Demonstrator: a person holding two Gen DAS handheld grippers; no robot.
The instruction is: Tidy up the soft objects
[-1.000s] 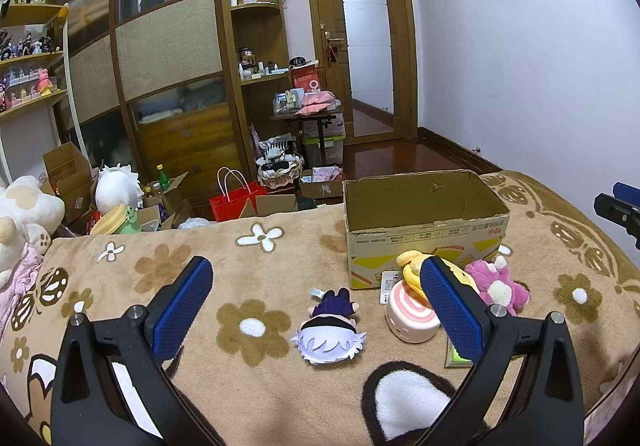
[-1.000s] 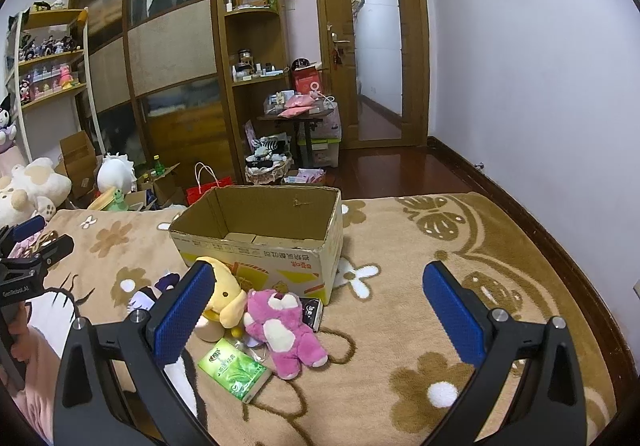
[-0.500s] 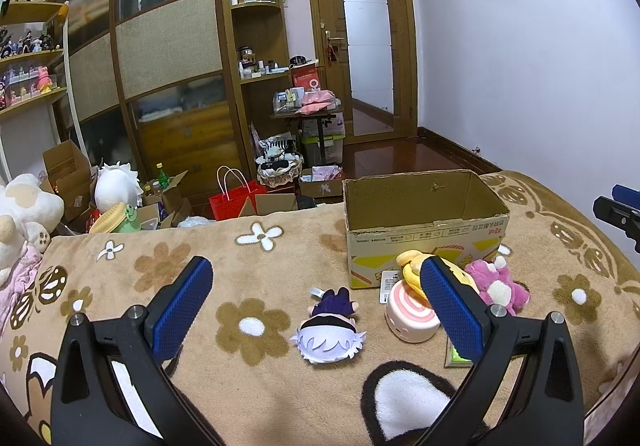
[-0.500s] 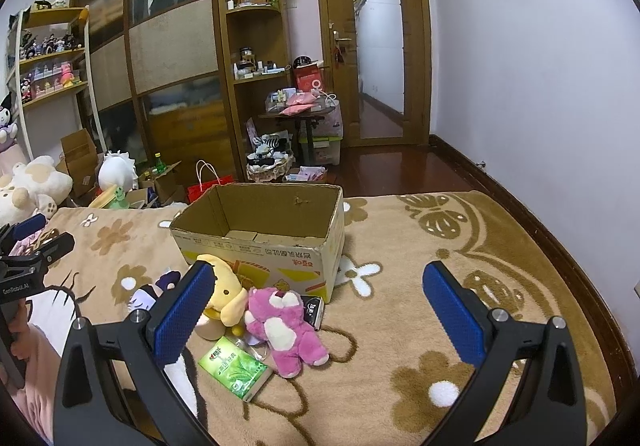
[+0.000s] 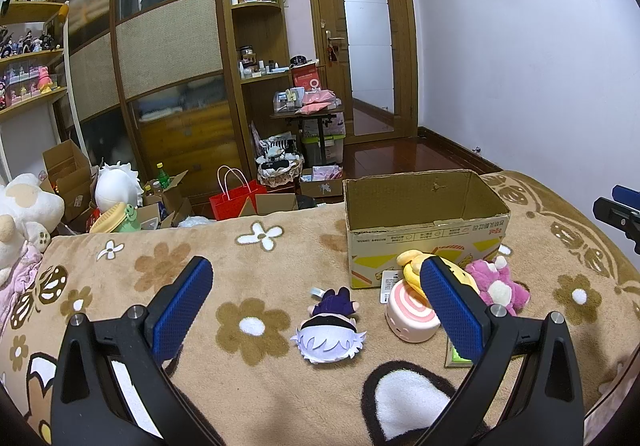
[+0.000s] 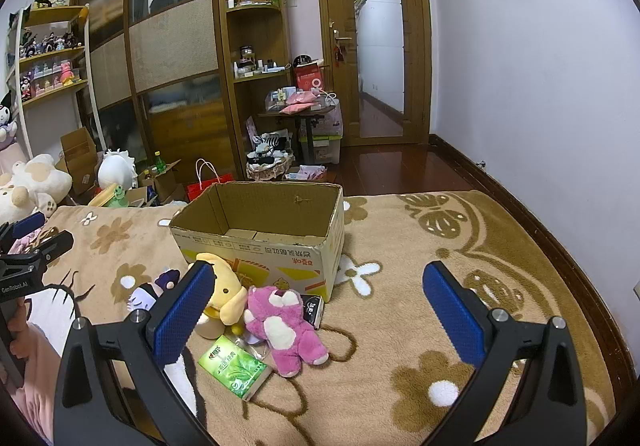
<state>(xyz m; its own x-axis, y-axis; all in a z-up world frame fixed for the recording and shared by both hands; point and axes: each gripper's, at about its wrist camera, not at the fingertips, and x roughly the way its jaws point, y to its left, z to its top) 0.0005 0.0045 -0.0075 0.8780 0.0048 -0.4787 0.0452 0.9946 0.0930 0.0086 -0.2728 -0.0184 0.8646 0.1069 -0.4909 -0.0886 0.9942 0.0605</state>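
Both claws hang spread and empty above the tan flower-patterned fleece blanket on the bed. The open brown cardboard box has nothing soft in it yet, as far as its visible floor shows. 4 soft toys lie just in front of it. The pink plush bear lies on its back, ahead and left of the right claw, long axis running towards the camera. The left claw is nearer the white-haired, purple-clothed plush doll, which lies face down almost midway between its fingers — the easier first pick, I judge. The pink-and-white swirl roll cushion and the yellow plush dog lie between doll and bear.
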